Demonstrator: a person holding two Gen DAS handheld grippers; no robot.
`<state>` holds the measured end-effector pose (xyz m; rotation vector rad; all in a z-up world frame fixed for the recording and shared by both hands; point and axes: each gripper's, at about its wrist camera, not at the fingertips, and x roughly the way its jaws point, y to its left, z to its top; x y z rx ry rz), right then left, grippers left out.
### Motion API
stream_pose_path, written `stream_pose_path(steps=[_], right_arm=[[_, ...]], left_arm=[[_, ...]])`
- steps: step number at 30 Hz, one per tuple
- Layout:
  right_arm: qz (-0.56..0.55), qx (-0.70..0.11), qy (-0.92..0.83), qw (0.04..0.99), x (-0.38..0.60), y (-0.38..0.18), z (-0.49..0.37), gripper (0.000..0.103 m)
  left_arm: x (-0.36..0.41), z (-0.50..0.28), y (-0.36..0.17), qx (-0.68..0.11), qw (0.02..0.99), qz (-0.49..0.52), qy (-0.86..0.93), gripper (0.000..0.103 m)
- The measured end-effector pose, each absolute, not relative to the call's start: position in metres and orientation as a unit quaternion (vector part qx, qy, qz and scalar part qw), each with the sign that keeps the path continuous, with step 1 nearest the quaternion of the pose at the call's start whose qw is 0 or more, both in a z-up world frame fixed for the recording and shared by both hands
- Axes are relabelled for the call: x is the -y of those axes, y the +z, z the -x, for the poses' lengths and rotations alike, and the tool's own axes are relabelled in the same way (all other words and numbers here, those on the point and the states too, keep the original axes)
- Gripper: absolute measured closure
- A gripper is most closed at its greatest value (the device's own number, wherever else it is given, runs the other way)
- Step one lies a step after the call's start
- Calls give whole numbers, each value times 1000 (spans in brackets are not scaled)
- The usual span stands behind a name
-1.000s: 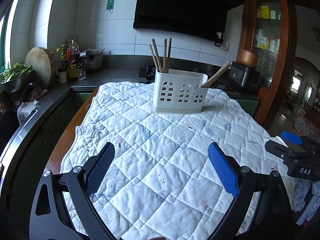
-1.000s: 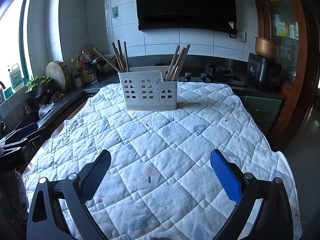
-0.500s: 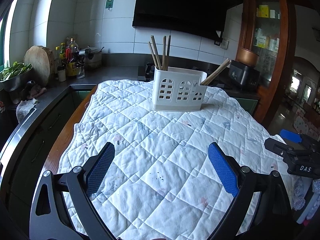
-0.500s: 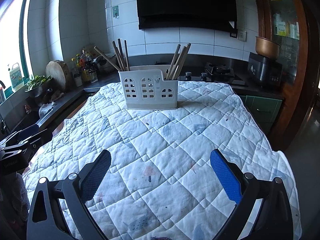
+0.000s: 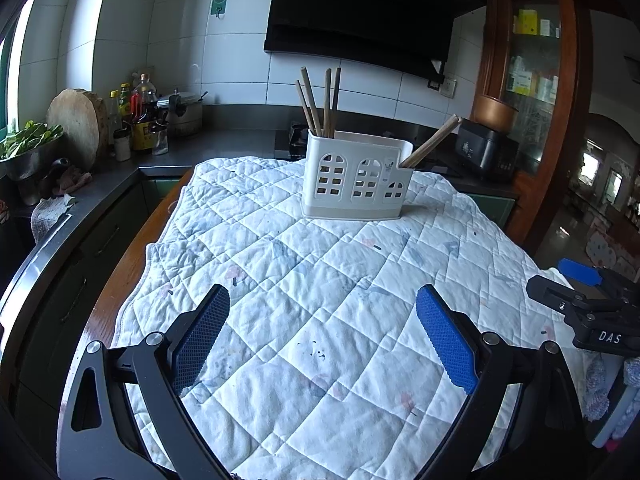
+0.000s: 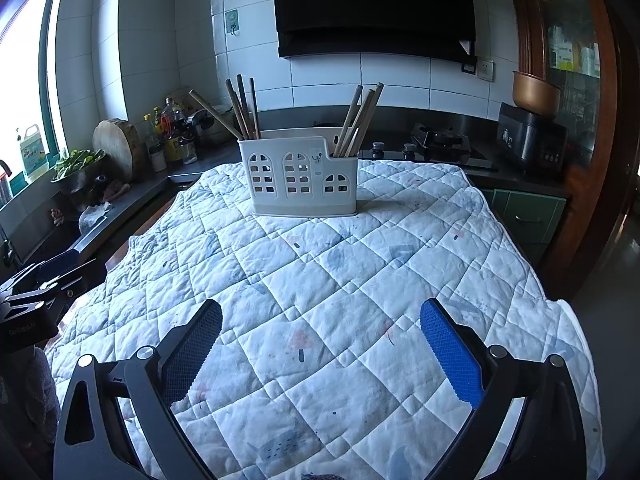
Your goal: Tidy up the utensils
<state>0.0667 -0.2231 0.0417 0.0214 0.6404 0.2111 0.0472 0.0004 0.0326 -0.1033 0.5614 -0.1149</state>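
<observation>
A home kitchen: ahead of the grippers, a gas stove (image 6: pixel 438 140) under a dark range hood (image 6: pixel 376 8), white tiled wall (image 6: pixel 396 80), oil bottles (image 5: pixel 142 116).

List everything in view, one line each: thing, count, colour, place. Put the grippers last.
Utensil holder: one, white, far end of the quilt.
Chopsticks: two wooden bundles, exact count unclear, in the holder's left and right compartments.
Quilt: one, white with faded prints, covering the table.
Cutting board: one, round wood, propped on the counter, left.
Bottles: several, mixed colours, beside the board.
Bowl of greens: one, metal, by the window.
Stove: one, black, behind the table.
Left gripper: black, blue pads, jaws open.
Right gripper: same, jaws open.
</observation>
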Motion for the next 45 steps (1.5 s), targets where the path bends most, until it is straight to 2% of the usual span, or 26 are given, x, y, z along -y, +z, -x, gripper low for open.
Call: stream_pose_path(steps=[45], right_arm=[[-3, -322, 107, 941, 220, 35, -68, 7]], left_arm=[[2, -49, 29, -278, 956, 58, -70, 10]])
